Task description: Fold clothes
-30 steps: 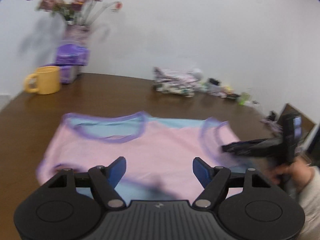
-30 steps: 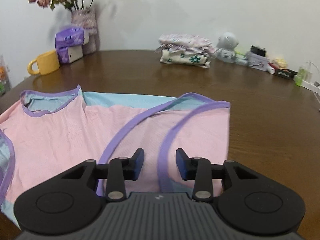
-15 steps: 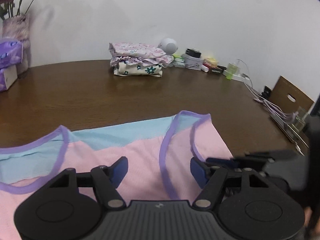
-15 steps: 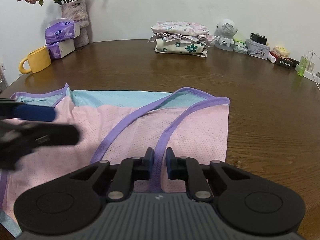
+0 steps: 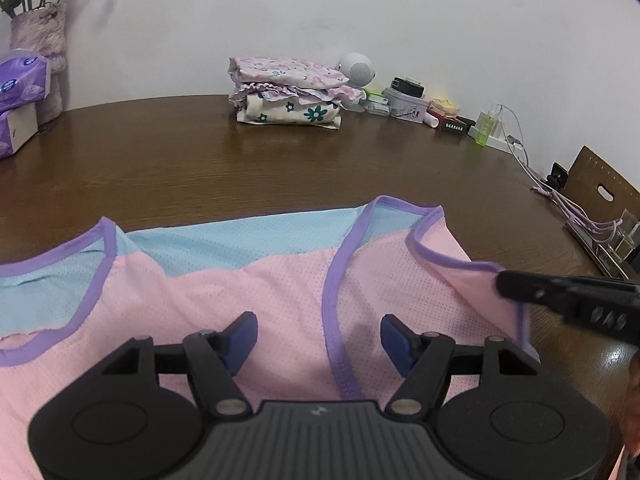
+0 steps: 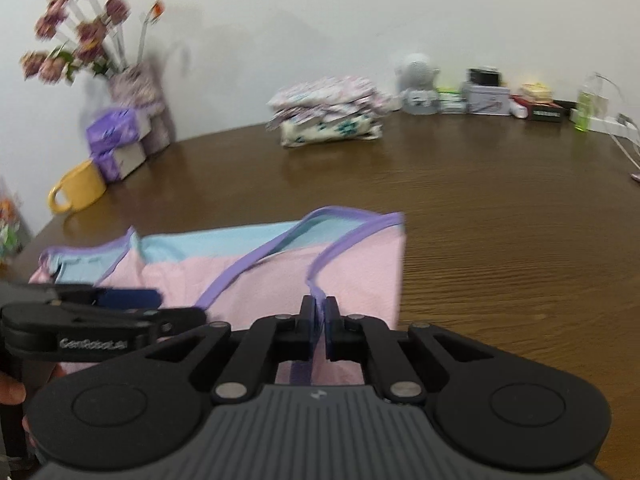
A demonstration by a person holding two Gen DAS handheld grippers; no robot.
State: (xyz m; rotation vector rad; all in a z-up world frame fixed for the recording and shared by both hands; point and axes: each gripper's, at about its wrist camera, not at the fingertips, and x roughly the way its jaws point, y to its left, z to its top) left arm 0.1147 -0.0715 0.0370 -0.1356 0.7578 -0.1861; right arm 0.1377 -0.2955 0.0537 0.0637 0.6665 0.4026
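A pink and light-blue sleeveless top (image 5: 260,292) with purple trim lies spread on the brown table (image 5: 280,160). My left gripper (image 5: 318,338) is open just above the pink cloth, straddling the purple band of one armhole, its pads clear of the fabric. My right gripper (image 6: 319,322) is shut on the purple-edged armhole trim (image 6: 316,280) and lifts that edge a little. In the left wrist view the right gripper (image 5: 500,280) comes in from the right, pinching the raised cloth. The left gripper (image 6: 132,306) shows at the left of the right wrist view.
A stack of folded floral clothes (image 5: 288,94) sits at the back of the table. Beside it are a white round speaker (image 5: 358,68), small boxes and a green bottle (image 5: 486,128). Tissue packs (image 6: 116,136), a vase of flowers (image 6: 136,92) and a yellow mug (image 6: 80,192) stand at far left. Cables (image 5: 560,204) trail at right.
The right jaws closed onto the purple armhole trim and raised it. The left gripper swept right across the top, from over the neckline to the right armhole, staying open.
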